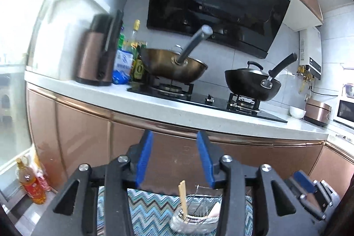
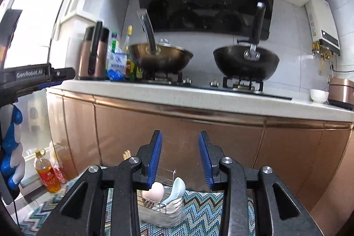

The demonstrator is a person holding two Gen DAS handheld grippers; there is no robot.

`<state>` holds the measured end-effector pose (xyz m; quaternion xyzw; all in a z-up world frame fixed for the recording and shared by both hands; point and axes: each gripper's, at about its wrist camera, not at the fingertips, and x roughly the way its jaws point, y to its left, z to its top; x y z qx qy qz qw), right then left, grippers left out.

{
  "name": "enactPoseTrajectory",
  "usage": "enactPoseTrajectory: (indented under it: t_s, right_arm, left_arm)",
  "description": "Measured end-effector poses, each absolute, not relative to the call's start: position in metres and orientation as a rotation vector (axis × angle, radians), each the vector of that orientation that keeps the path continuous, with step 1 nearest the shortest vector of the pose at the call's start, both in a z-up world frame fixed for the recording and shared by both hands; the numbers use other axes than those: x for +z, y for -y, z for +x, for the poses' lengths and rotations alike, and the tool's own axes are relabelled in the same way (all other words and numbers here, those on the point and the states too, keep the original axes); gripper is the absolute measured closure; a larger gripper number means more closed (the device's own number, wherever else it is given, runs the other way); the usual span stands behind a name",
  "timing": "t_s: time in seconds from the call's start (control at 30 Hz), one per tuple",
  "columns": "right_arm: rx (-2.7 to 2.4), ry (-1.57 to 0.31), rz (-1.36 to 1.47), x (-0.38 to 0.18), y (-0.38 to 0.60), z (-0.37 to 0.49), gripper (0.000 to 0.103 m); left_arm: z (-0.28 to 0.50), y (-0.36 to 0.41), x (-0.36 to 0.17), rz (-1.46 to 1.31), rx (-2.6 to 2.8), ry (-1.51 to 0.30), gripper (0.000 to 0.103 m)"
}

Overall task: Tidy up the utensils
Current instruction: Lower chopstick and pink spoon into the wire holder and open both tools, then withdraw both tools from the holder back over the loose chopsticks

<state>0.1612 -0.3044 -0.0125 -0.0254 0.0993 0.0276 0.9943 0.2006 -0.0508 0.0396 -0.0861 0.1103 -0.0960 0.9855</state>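
A wire utensil holder [image 2: 162,212] is standing on a zigzag-patterned cloth [image 2: 199,209], below and in front of the copper-fronted cabinet [image 2: 177,132]. Inside the holder, a pale blue ceramic spoon [image 2: 177,188] is leaning bowl-up beside a pinkish spoon [image 2: 153,190], and wooden chopsticks [image 2: 126,154] are rising at the holder's left end, largely hidden by the gripper frame. In the left wrist view, one chopstick [image 1: 183,196] is standing upright in the holder [image 1: 194,217].

The right gripper [image 2: 180,158] is hanging above the holder with its blue pads spread and nothing between them. The left gripper [image 1: 174,158] is likewise spread and empty, above the holder; in the right wrist view its body [image 2: 37,79] is showing left of the cabinet.

Behind the cabinet's counter [image 2: 199,96], a brass-coloured wok [image 2: 161,56] and a black wok [image 2: 245,61] are sitting on the hob.

Judged from the open, raised grippers, no utensil is in hand. For a clean grasp, each gripper should be lowering straight over a single handle, closing across its narrow side, so that neighbouring pieces and the light holder are not tipping.
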Motion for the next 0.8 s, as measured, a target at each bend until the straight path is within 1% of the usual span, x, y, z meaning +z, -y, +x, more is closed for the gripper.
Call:
enactPoseTrajectory:
  t_s: [0.17, 0.37, 0.67, 0.8]
  right_arm:
    - [0.067, -0.169, -0.046, 0.008, 0.304, 0.128, 0.066]
    - [0.093, -0.15, -0.032, 0.023, 0.302, 0.096, 0.066]
    - [0.109, -0.17, -0.005, 0.023, 0.309, 0.073, 0.066]
    - [0.099, -0.174, -0.007, 0.02, 0.311, 0.065, 0.066]
  left_arm:
    - [0.162, 0.028, 0.055, -0.13, -0.155, -0.219, 0.063]
    - [0.13, 0.003, 0.057, -0.101, -0.128, -0.266, 0.063]
    - [0.103, -0.02, 0.033, -0.052, -0.137, -0.393, 0.063]
    - [0.093, -0.03, 0.025, -0.046, -0.133, -0.417, 0.063]
